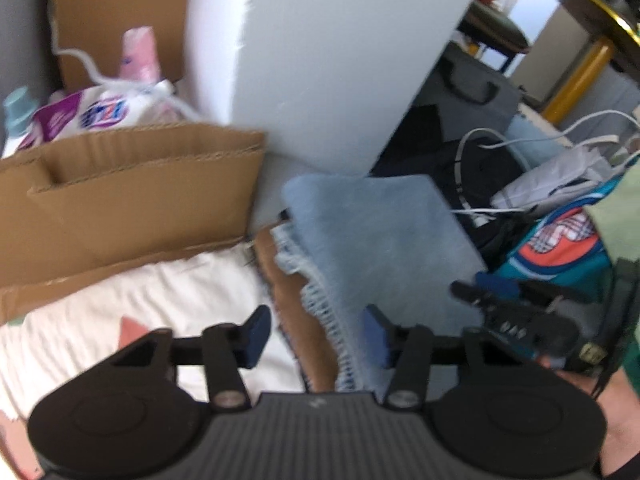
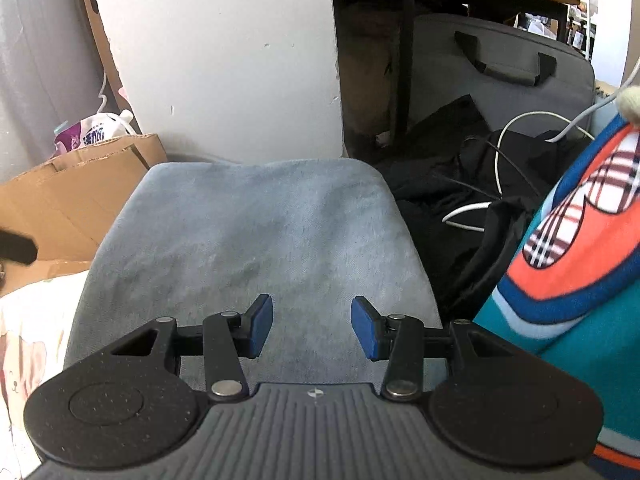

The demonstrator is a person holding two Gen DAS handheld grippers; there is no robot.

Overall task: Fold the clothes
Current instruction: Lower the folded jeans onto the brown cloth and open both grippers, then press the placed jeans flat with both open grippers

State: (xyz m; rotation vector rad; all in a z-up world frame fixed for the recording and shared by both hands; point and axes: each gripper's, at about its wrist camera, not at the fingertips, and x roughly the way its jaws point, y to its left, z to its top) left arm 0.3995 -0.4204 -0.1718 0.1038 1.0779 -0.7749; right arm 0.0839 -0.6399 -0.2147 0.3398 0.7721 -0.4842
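Risk: snagging the frayed fringe of the folded blue denim garment (image 1: 372, 232), or nudging the neat stack out of square, if either gripper drops carelessly. Lying on the bed between the cardboard box (image 1: 132, 200) and a teal printed garment (image 2: 576, 264). Left gripper (image 1: 316, 338) half open, empty, above the fringe. Right gripper (image 2: 312, 328) half open, empty, over the denim.

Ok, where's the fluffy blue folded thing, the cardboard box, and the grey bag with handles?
Folded blue cloth (image 2: 256, 232): right wrist view, middle of its top face.
Cardboard box (image 1: 132, 196): left wrist view, on the front flap.
Grey bag (image 2: 500, 64): right wrist view, on its side below the handles.
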